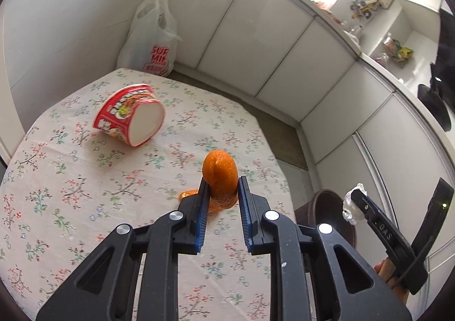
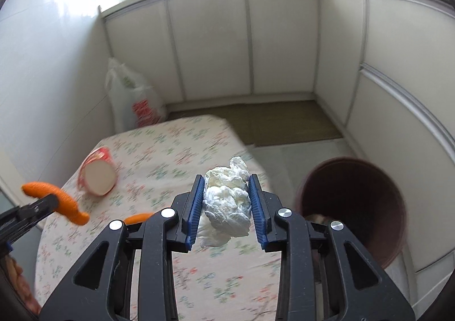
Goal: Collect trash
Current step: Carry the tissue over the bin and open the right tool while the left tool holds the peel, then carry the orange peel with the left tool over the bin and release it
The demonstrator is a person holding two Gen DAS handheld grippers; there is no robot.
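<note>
Between the blue pads of the left gripper [image 1: 221,190], at the centre of the left wrist view, a curl of orange peel [image 1: 220,172] is clamped and held above the floral tablecloth [image 1: 57,179]. Its long axis runs away from the camera, roughly in line with the fingers, and its rounded end rises past the fingertips toward the top of the frame. Seen in the right wrist view at the left edge, the same peel is a curved strip lying nearly level, its ends drooping. The skin is bright orange and pitted. A second, smaller scrap of peel [image 1: 187,194] lies on the cloth just left of the left finger.

At the centre of the right wrist view, the right gripper [image 2: 227,201] is closed on a crumpled white tissue [image 2: 227,201]. The wad is longer than wide, its long axis along the fingers, a wrinkled tip poking past the fingertips toward the upper frame and a loose flap hanging below the pads.

Right of centre in that view, a brown bin [image 2: 352,207] stands on the floor beside the table, its open mouth facing the camera. An instant noodle cup [image 1: 129,116], red with a white inside, lies on its side in the upper left of the cloth, mouth toward the lower right. Behind the table's far corner stands a white plastic bag [image 1: 150,37] with red print.
</note>
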